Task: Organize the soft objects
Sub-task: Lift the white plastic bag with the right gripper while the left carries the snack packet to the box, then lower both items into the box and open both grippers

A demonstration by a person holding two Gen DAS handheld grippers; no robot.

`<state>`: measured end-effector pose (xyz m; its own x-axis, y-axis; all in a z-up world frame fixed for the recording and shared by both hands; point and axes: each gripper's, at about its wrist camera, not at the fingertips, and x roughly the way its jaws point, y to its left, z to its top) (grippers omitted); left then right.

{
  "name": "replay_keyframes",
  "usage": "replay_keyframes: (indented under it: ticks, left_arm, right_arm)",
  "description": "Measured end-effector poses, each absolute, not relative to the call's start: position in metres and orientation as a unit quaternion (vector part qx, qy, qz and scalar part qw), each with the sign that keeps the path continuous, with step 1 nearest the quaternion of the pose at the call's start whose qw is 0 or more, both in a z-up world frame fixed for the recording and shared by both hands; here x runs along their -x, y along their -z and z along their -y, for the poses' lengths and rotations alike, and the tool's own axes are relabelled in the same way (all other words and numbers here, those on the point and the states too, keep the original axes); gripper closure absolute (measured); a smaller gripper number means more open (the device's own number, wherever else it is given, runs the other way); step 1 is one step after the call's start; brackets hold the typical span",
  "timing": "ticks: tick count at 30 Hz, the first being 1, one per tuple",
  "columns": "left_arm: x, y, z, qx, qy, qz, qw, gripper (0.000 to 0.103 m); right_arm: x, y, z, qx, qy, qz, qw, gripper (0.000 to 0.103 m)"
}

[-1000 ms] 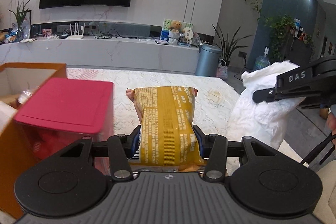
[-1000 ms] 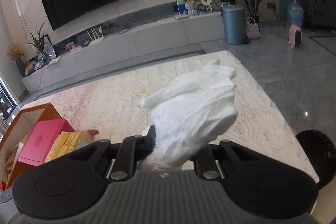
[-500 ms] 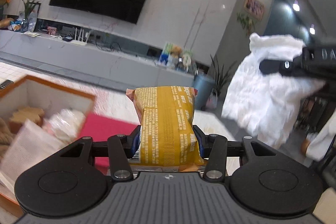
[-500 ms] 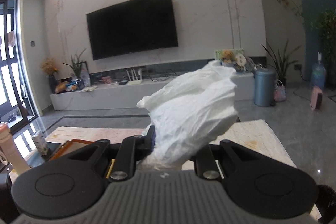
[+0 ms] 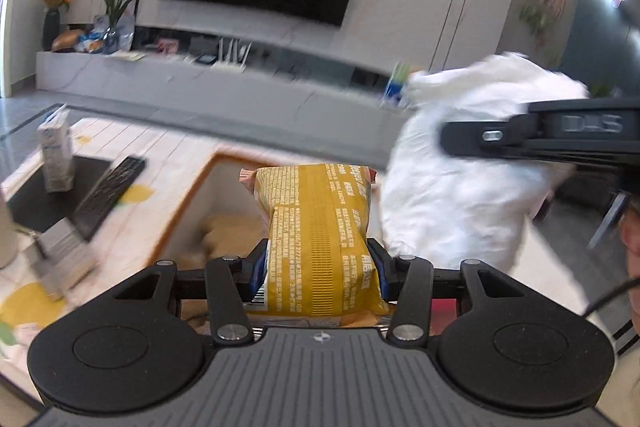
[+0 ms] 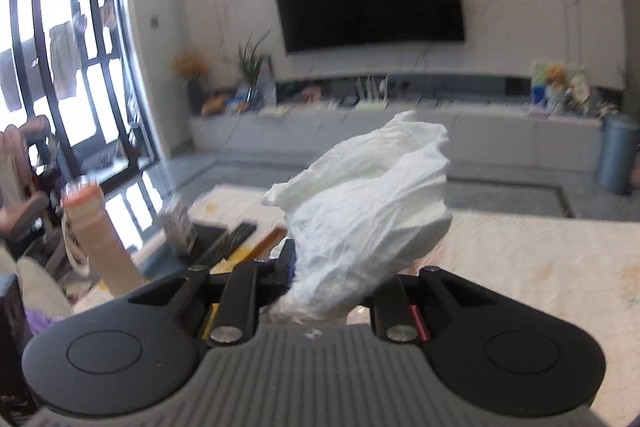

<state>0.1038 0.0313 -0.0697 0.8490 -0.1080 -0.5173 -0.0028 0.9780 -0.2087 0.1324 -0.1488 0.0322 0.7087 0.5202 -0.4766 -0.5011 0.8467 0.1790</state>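
Note:
My left gripper (image 5: 318,267) is shut on a yellow snack packet (image 5: 316,227), which stands upright between the pads. Just beyond and below the packet lies an open orange-rimmed box (image 5: 200,195) with brown soft things inside. My right gripper (image 6: 344,283) is shut on a crumpled white plastic bag (image 6: 368,211) that bulges up and forward. In the left wrist view that white bag (image 5: 460,187) hangs to the right of the packet, with the right gripper's black finger (image 5: 520,139) across it.
A marble table (image 6: 520,259) carries a milk carton (image 5: 56,155), a black keyboard (image 5: 108,195) on a dark mat and a pale bottle (image 6: 100,239) at the left. A TV wall and long grey console stand behind. A hand (image 5: 632,239) shows at the right edge.
Both grippers have swung left with their loads. The red lid has left the left view; the open box now lies ahead of the packet, and the carton, keyboard and window have come in.

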Motion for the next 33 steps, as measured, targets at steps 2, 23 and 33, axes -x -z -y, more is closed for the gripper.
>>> replay_keyframes:
  ticks: [2, 23, 33]
  left_arm:
    - [-0.109, 0.081, -0.040, 0.095, 0.019, -0.302, 0.948, 0.048]
    - [-0.051, 0.040, -0.050, 0.045, -0.027, -0.207, 0.977, 0.000]
    - [-0.039, 0.027, 0.013, -0.033, 0.008, -0.156, 0.987, 0.000]
  right_arm:
    - [-0.147, -0.008, 0.124, -0.003, -0.284, -0.301, 0.911, 0.087]
    - [-0.131, 0.014, 0.127, 0.008, -0.160, -0.292, 0.943, 0.003]
    - [-0.057, 0.010, 0.192, -0.029, -0.044, -0.216, 0.975, 0.003]
